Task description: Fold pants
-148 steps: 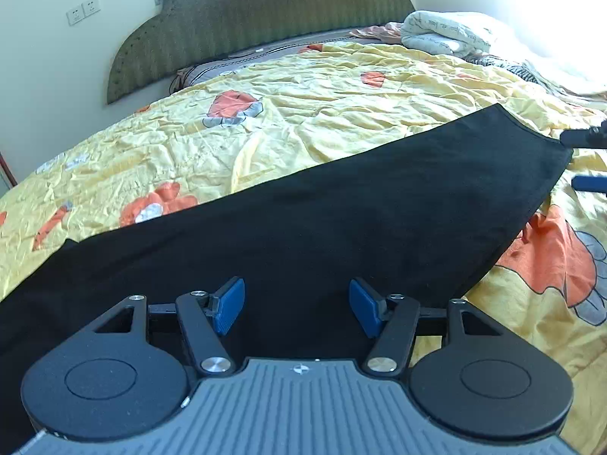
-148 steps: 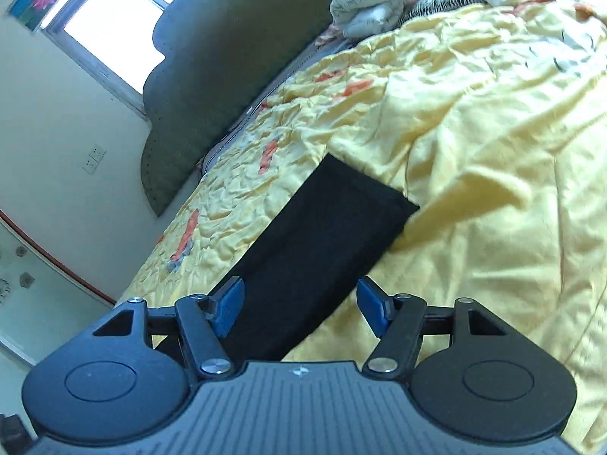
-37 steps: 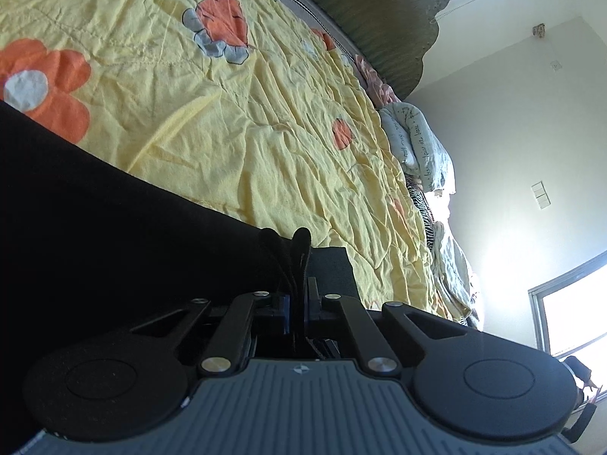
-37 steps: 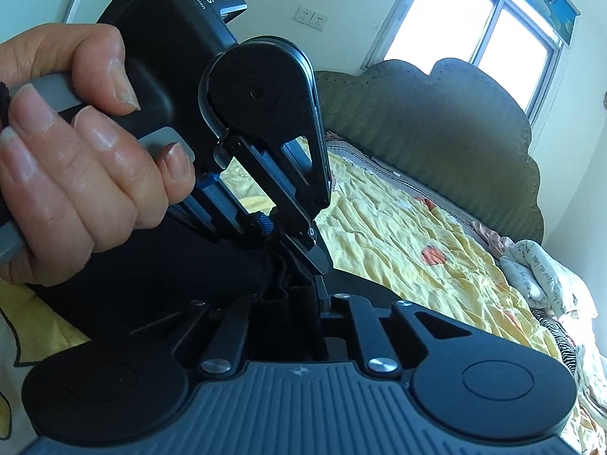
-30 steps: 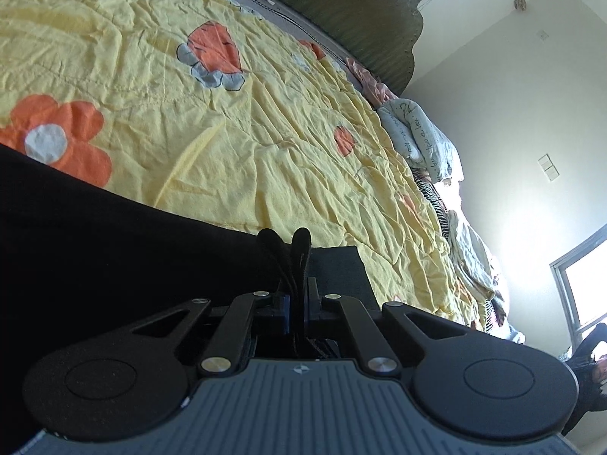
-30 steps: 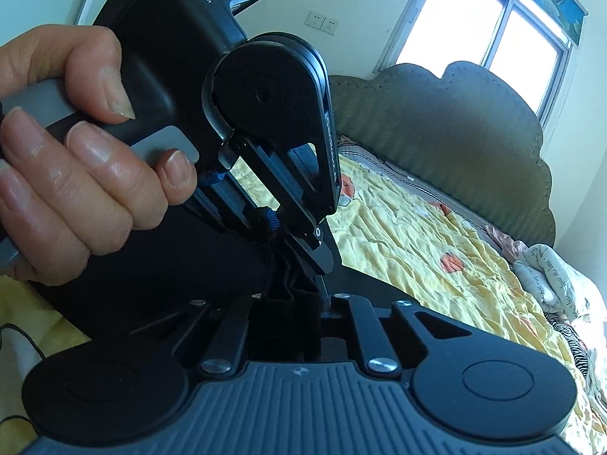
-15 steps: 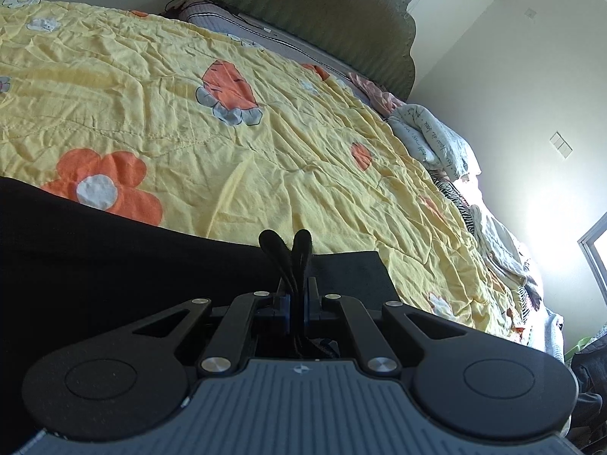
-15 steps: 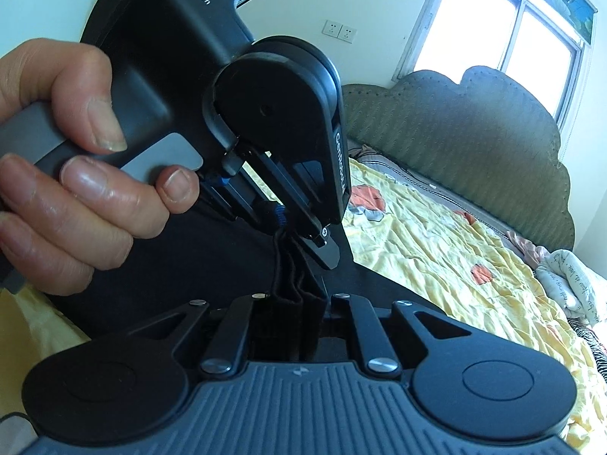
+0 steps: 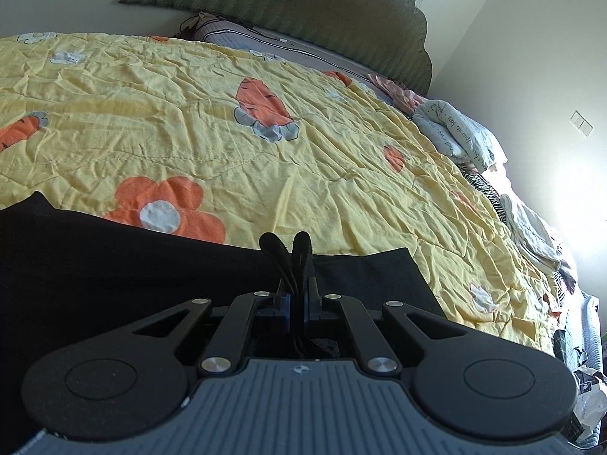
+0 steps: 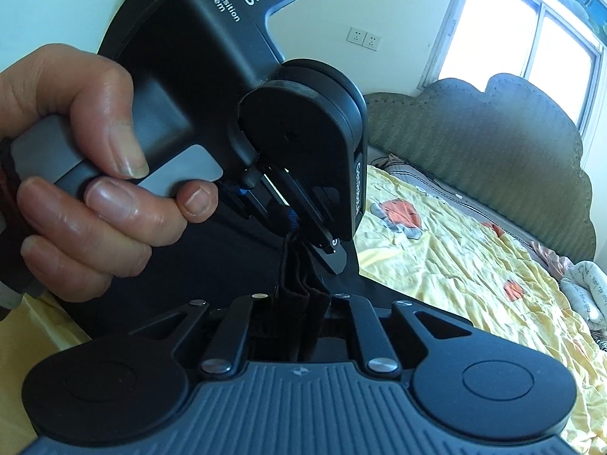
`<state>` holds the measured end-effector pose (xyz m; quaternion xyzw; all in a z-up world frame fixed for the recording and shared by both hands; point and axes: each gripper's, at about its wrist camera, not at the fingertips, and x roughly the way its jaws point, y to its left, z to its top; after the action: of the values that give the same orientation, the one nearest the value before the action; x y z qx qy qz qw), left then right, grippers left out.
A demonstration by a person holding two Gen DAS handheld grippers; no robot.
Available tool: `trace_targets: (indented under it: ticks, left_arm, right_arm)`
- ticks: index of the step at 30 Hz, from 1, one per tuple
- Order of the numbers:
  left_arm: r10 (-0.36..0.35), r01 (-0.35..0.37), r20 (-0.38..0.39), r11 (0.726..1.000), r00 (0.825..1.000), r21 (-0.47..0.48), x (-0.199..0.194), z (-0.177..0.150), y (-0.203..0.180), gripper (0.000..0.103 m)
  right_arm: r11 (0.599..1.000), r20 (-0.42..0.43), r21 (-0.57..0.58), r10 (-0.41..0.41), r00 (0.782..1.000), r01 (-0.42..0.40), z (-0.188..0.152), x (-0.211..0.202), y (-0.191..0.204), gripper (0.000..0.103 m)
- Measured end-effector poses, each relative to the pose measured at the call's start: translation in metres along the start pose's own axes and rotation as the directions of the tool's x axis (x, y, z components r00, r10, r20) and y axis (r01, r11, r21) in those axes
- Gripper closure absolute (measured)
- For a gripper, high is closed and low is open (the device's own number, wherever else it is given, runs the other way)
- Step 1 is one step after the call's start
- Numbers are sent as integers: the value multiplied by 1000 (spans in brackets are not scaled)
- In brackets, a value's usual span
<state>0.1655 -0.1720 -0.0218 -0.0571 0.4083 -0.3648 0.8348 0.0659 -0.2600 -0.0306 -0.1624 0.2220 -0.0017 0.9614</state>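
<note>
Black pants (image 9: 114,265) lie over the near part of a yellow flowered quilt (image 9: 341,151). In the left wrist view my left gripper (image 9: 295,305) is shut on a pinched fold of the pants, and two loops of cloth stand up past its blue pads. In the right wrist view my right gripper (image 10: 301,314) is shut on a bunched, pleated edge of the pants (image 10: 296,265). Just in front of it a hand (image 10: 76,189) holds the left gripper (image 10: 294,227), which pinches the same bunch from above. The two grippers nearly touch.
A green padded headboard (image 9: 303,19) stands at the far end of the bed. Rolled white bedding (image 9: 455,132) and striped clothes (image 9: 481,182) lie along the right side. A bright window (image 10: 512,38) sits above the headboard.
The left gripper has rolled toward level, so the bed looks less tilted in its view. In the right wrist view it has risen a little. Both grippers keep their hold on the cloth.
</note>
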Motion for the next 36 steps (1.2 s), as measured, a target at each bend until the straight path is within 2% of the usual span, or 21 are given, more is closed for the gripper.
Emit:
trace_targets:
  ticks: [16,36]
  left_arm:
    - [35,-35,17,999,999,-2,-13,-2,25,99]
    - [67,-66,24,996,997,-54,-25,-10,61,99]
  right_arm:
    - [998,-3,-29,49,999,-49,2,5,-13,92]
    - [990,-16,-96,107,994,-108,-15,14,-35,92]
